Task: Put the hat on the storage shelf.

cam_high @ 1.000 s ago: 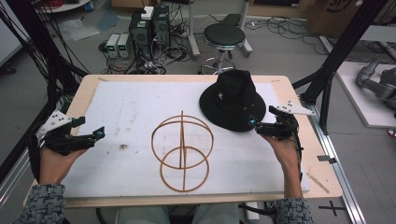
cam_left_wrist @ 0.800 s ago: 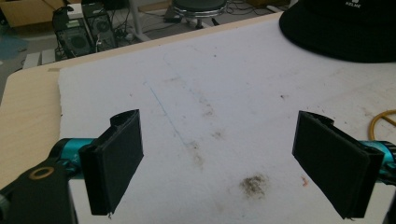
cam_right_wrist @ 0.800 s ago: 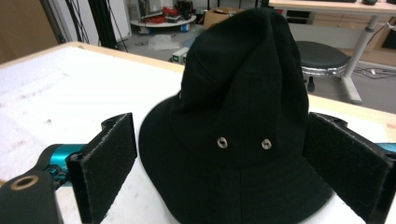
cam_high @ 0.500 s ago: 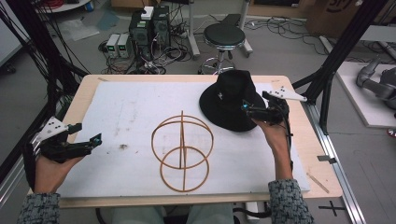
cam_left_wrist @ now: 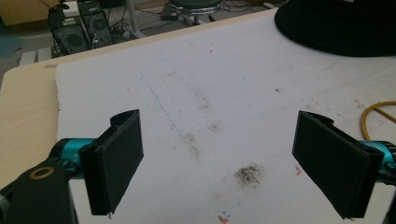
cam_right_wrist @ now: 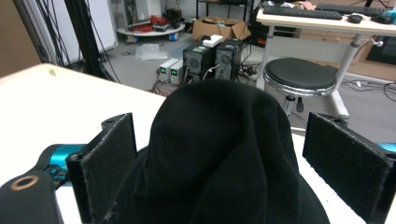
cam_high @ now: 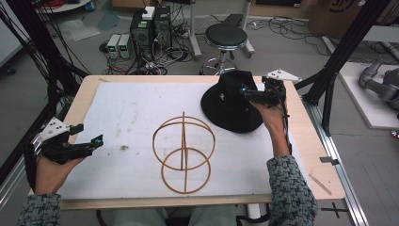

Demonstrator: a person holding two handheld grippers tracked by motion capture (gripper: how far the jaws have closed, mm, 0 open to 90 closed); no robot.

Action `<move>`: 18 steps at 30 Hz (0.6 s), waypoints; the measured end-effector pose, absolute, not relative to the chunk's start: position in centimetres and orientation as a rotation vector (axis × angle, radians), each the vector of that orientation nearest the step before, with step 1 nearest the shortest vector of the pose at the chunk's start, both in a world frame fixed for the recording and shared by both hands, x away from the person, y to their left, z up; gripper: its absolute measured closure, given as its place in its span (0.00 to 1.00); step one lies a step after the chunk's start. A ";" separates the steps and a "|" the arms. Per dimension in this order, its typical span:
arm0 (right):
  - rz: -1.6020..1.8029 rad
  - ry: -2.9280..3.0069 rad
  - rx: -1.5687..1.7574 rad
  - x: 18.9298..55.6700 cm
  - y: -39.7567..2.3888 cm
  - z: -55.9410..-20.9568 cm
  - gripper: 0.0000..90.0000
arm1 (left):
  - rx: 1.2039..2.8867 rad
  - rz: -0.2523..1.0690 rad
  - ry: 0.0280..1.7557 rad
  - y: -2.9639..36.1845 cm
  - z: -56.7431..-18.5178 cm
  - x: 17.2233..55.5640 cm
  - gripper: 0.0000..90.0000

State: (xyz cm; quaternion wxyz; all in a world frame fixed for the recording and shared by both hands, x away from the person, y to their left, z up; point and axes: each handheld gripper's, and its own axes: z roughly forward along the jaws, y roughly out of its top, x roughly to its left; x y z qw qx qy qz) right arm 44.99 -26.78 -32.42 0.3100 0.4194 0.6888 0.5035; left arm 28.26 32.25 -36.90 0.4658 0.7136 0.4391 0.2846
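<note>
The left black two-jaw claw [cam_high: 96, 140] sits low, jaws wide apart. The right black two-jaw claw [cam_high: 244, 90] reaches forward on an outstretched forearm, jaws wide apart.

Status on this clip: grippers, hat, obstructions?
Right gripper open, jaws either side of the black hat's crown. Left gripper open, idle over the white mat. Wire stand apart from the hat, nothing blocking.

hat [cam_high: 230, 106] behind-right of wire stand [cam_high: 183, 150], both on mat [cam_high: 127, 108]

Even indoor light, soft shadows, slightly blurry
</note>
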 end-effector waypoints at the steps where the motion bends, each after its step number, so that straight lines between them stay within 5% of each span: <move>1: 1.330 1.819 1.108 45.0 -26.8 -32.4 0.11 | 1.752 0.699 1.078 32.3 -36.9 28.3 0.18; 18: 1.334 1.771 1.135 48.3 -26.2 -32.7 0.11 | 1.752 0.692 1.082 32.3 -37.0 28.4 0.18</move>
